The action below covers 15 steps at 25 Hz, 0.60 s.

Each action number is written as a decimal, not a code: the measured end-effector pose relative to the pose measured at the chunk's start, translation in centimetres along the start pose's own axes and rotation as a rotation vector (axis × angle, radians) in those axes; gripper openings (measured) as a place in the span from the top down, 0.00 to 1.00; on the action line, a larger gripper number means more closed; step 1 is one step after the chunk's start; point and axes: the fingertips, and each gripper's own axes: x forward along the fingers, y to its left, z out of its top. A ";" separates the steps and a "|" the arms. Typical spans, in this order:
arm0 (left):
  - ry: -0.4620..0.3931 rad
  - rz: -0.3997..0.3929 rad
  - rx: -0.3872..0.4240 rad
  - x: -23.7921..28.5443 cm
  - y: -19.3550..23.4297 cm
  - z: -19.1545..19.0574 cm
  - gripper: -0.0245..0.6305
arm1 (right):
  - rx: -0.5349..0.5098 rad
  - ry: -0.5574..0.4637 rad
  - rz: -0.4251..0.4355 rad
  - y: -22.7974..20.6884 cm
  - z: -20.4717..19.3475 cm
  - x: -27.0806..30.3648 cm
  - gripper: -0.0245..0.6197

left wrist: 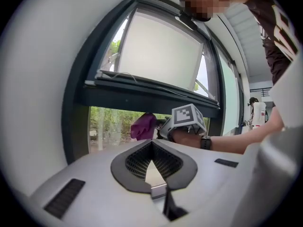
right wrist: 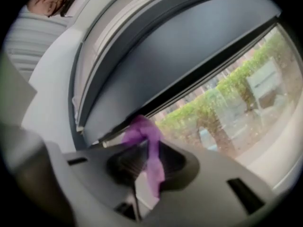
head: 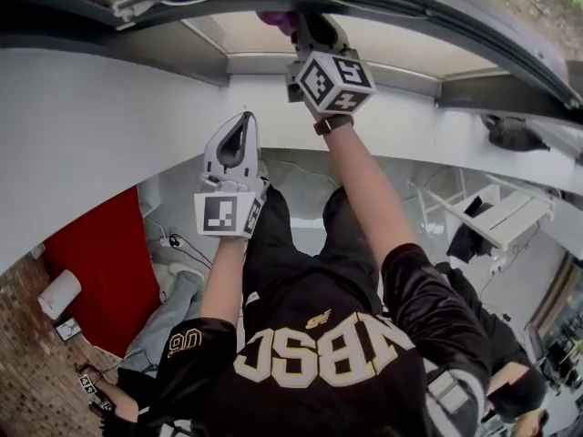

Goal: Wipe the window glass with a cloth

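The right gripper [right wrist: 144,150] is clenched on a purple cloth [right wrist: 142,129]. One strip hangs down between the jaws and the bunched part stands above them, at the centre of the right gripper view. In the head view this gripper [head: 299,24] is at top centre on an outstretched arm, with the cloth [head: 276,18] at its tip, up by the window glass [head: 246,35]. Whether cloth and glass touch cannot be told.

The left gripper [left wrist: 152,145] has its jaws closed tip to tip with nothing between them. In the head view it [head: 242,133] sits left of centre and lower in the frame, in front of a white wall [head: 91,126], well apart from the cloth.

A tilted upper sash [left wrist: 156,51] with a pale pane fills the top of the left gripper view. Its dark lower bar [left wrist: 151,96] runs just above the cloth [left wrist: 143,126]. A dark window frame [left wrist: 75,103] borders the glass [left wrist: 106,126], and a green hedge [right wrist: 213,103] shows through it.

There are two grippers, each with one marker cube [head: 330,82] [head: 228,215]. There is also one cloth, and one wristwatch [head: 333,124] on the right wrist.

At lower left of the head view are a red panel [head: 100,271], a white paper roll [head: 59,294] and a brick floor [head: 27,344]. At right stands a white folding rack [head: 510,217].
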 end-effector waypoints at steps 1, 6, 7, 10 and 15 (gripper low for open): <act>-0.008 -0.021 0.002 1.0 -1.6 -0.2 0.94 | -0.001 -0.013 -0.033 -2.7 1.1 -1.6 0.85; -0.016 -0.104 -0.011 6.2 -10.1 -1.7 0.94 | 0.015 -0.073 -0.252 -18.6 6.3 -10.5 0.85; -0.013 -0.117 -0.018 7.0 -11.8 -2.1 0.94 | 0.023 -0.089 -0.300 -21.9 7.4 -12.3 0.85; -0.008 -0.160 -0.027 8.9 -16.3 -2.8 0.94 | 0.070 -0.161 -0.451 -30.4 10.9 -17.9 0.85; -0.021 -0.209 -0.022 11.1 -21.0 -2.6 0.94 | 0.165 -0.282 -0.667 -40.4 15.5 -25.0 0.85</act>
